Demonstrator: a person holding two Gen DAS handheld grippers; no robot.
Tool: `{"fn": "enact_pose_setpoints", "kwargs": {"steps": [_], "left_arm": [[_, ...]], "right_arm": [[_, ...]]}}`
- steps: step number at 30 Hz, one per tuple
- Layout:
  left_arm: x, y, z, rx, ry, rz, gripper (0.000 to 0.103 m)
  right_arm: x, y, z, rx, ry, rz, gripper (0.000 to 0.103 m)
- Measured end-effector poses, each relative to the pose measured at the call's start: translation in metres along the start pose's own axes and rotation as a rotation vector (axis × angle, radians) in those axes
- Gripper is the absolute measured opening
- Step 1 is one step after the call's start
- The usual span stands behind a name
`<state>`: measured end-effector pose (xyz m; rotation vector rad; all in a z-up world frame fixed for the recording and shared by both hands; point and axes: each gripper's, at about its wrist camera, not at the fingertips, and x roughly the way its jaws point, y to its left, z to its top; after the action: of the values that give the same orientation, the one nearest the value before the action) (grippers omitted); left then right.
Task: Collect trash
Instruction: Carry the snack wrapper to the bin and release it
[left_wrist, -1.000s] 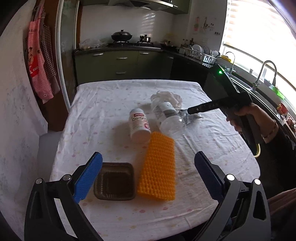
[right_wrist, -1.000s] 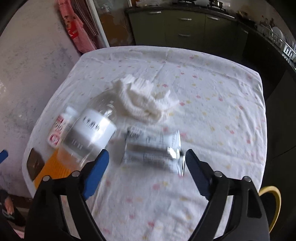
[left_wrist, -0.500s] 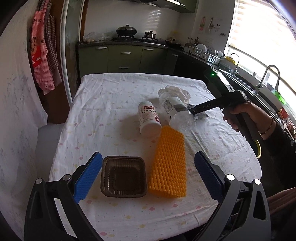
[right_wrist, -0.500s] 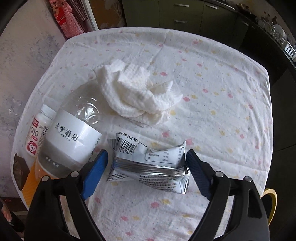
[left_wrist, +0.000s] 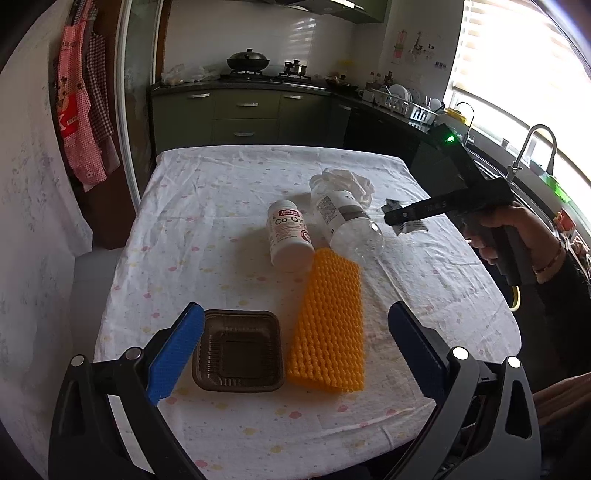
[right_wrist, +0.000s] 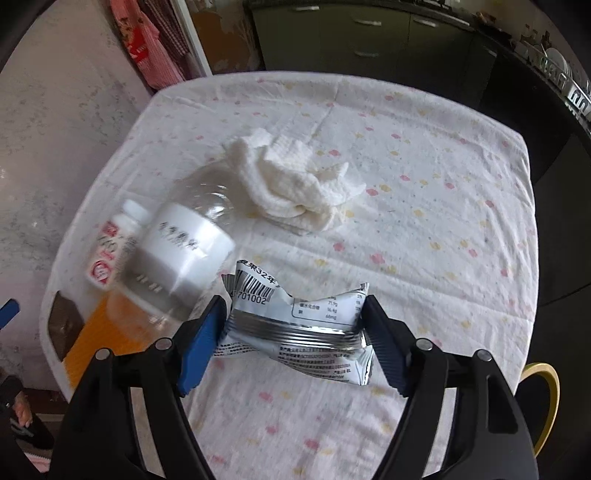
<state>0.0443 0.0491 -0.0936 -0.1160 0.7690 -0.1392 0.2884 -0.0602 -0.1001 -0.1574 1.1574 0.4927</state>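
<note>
Right gripper (right_wrist: 293, 323): we find its two blue pads pressed on either end of one silver-and-white snack wrapper (right_wrist: 295, 325), crumpled, with a barcode and a printed nutrition panel, at the right of the table (left_wrist: 221, 184) past its middle. Whether the wrapper is lifted off the cloth we cannot tell.

Left gripper (left_wrist: 291, 350): we hold it spread wide and holding nothing, over the near edge.

Room for moving: we note bare flowered cloth across the far half and down the left side; the right edge lies close beside the wrapper.

Count, as we see it:
- one clear plastic bottle (left_wrist: 345, 221) on its side, white label, just left of the wrapper;
- one white pill bottle (left_wrist: 290, 236), lying down, beside the clear one;
- one crumpled white paper towel (right_wrist: 295, 188), just beyond the bottle;
- one orange foam net sleeve (left_wrist: 327, 321), flat, near centre;
- one brown plastic tray (left_wrist: 238, 354), left of the sleeve, near edge.
</note>
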Motion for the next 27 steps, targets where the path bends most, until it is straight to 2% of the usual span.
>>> {"fn": "enact_pose_setpoints", "kwargs": {"steps": [5,10,14,18,27], "left_arm": [[-0.001,-0.01,0.001,0.022,-0.001,-0.006,0.098],[0.003,-0.024,0.003,0.052,0.008,-0.019,0.098],[0.009,-0.038,0.004,0.078,0.017,-0.031,0.098],[0.015,-0.054,0.005,0.109,0.032,-0.043,0.098],[0.023,-0.09,0.012,0.177,0.045,-0.057,0.098]], "right_arm": [[-0.033,0.002,-0.019,-0.013,-0.052,0.022,0.071],[-0.073,-0.027,-0.054,0.032,-0.112,-0.036,0.072],[-0.089,-0.073,-0.085,0.13,-0.125,-0.101,0.072],[-0.098,-0.139,-0.125,0.277,-0.111,-0.188,0.072],[-0.08,-0.237,-0.181,0.493,-0.07,-0.266,0.074]]}}
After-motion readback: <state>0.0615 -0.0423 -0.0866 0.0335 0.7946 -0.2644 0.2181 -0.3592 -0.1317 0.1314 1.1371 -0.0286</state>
